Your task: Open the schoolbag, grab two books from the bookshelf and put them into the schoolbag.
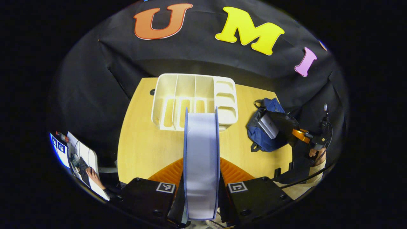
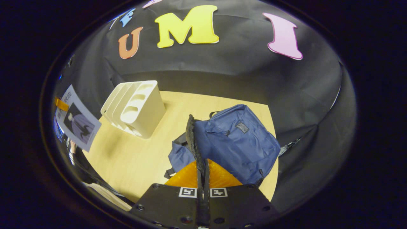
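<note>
Wooden tabletop (image 1: 143,149), pale and smooth, with bare surface in front of the bookshelf (image 1: 194,100) and between bookshelf and schoolbag (image 1: 265,130); far edge close against the black cloth wall. Bookshelf: white plastic, ribbed into upright slots, rounded corners, standing near the far edge, left of the schoolbag and well apart from it. In the right gripper view, same bookshelf (image 2: 135,108) seen from its slotted end, open tabletop (image 2: 133,159) beside it.

Left gripper (image 1: 202,183) fingers clamped on a book (image 1: 201,159), one on each cover: blue covers, white page block facing the camera, held on edge just in front of the bookshelf and above the tabletop. Farther right, a second book (image 1: 268,125), grey-white, standing in the open mouth of the schoolbag.

Right gripper (image 2: 203,181) fingers nearly together, pinching the dark zippered rim (image 2: 192,140) of the schoolbag (image 2: 238,140) and holding it up. Schoolbag: soft navy fabric, creased, small patch on the front, straps trailing on the tabletop near the right edge.
</note>
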